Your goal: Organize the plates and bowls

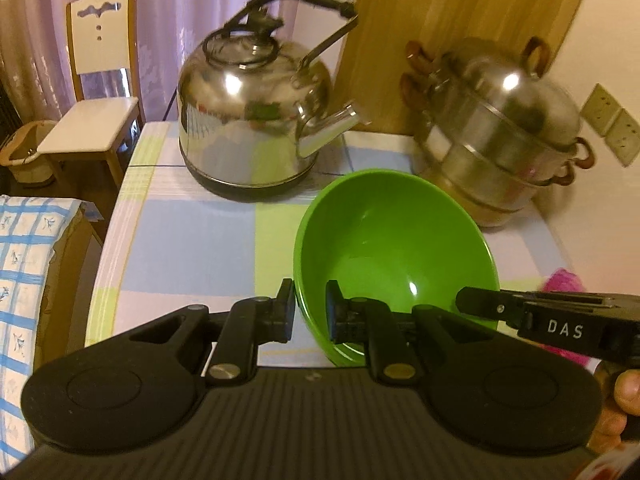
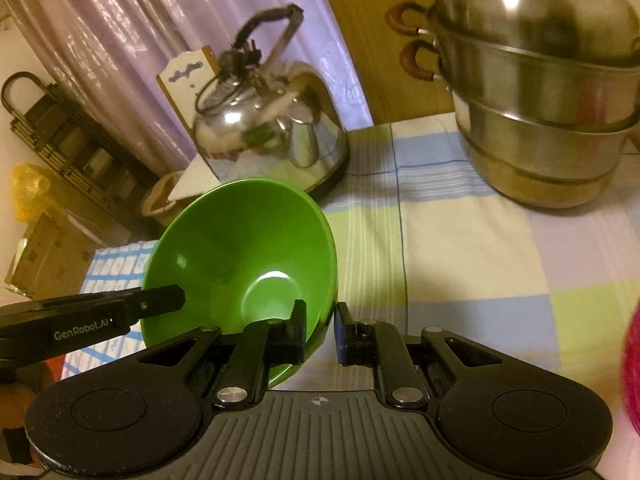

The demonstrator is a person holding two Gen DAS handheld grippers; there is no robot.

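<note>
Bench (image 1: 192, 232): covered by a checked cloth in blue, pale green and white; carries the steamer pot and the kettle at its far side
Steamer pot (image 1: 504, 136): stacked steel tiers under a domed lid, brown loop handles, standing at the far right of the bench against a wooden panel; blurred in both views
Kettle (image 1: 248, 120): shiny steel with a dark base and a black handle over the top, spout pointing right toward the steamer pot; stands far left on the bench
Chair (image 1: 100, 80): white seat and back in a wooden frame, beyond the bench's far left corner, in front of a pale purple curtain
Green bowl (image 1: 396, 252): held tilted above the bench, its opening turned toward both cameras, inside bare; it hangs in front of the kettle and the steamer pot, gripped at opposite sides of its rim
Left tool (image 1: 310, 312): fingers clamped on the bowl's near left rim, one finger outside the wall and one inside
Right tool (image 2: 322, 330): fingers closed on the bowl's right rim, one finger inside and one outside; in the left wrist view its finger reaches in from the right to the bowl's edge
Pink object (image 1: 564, 280): only an edge shows at the right, blurred, cannot tell what it is
</note>
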